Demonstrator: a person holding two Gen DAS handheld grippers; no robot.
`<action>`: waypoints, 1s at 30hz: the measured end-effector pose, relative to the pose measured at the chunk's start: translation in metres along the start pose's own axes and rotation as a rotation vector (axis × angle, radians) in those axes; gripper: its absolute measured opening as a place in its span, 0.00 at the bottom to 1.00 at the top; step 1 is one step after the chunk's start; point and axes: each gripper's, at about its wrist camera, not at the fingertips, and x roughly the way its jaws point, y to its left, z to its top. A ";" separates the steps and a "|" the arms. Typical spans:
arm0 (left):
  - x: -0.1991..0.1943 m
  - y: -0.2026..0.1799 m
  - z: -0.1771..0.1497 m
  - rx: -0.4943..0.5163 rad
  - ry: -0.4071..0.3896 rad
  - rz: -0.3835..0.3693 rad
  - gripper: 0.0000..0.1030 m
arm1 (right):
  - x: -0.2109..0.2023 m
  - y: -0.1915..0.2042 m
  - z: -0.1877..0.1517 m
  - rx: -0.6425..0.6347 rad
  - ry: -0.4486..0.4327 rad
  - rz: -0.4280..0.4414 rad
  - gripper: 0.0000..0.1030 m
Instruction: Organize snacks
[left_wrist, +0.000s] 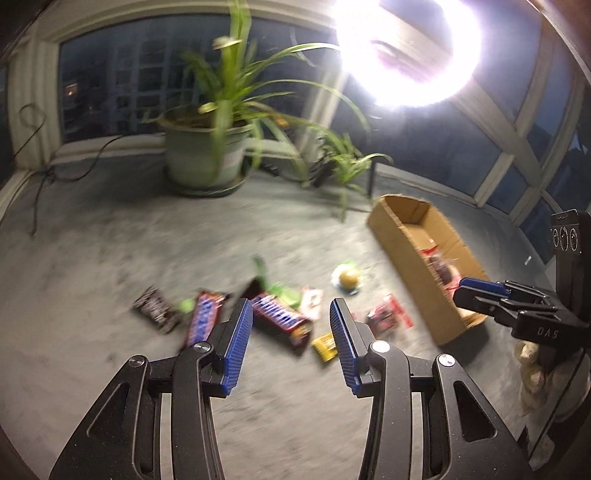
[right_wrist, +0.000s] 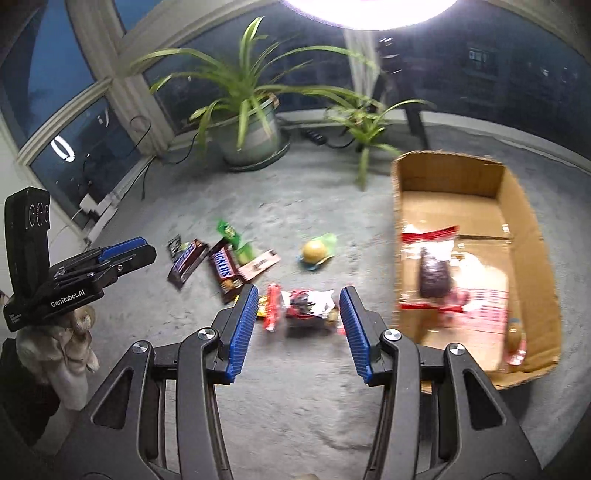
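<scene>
Your right hand-held gripper (right_wrist: 298, 308) is spread and empty; the red snack bag (right_wrist: 306, 306) lies just ahead between its fingers, long side across.

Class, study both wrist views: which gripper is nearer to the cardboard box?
Right. The right gripper hangs just beside the cardboard box, jaws open over a red packet. The left gripper is farther off, over the Snickers bars.
</scene>
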 end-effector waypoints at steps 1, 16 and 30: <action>-0.001 0.005 -0.002 -0.003 0.003 0.007 0.41 | 0.005 0.003 0.000 -0.001 0.011 0.005 0.47; 0.017 0.050 -0.020 -0.047 0.071 0.035 0.41 | 0.092 -0.001 0.026 -0.004 0.251 0.046 0.56; 0.033 0.061 -0.022 -0.080 0.098 0.033 0.41 | 0.148 -0.014 0.043 0.068 0.455 0.045 0.66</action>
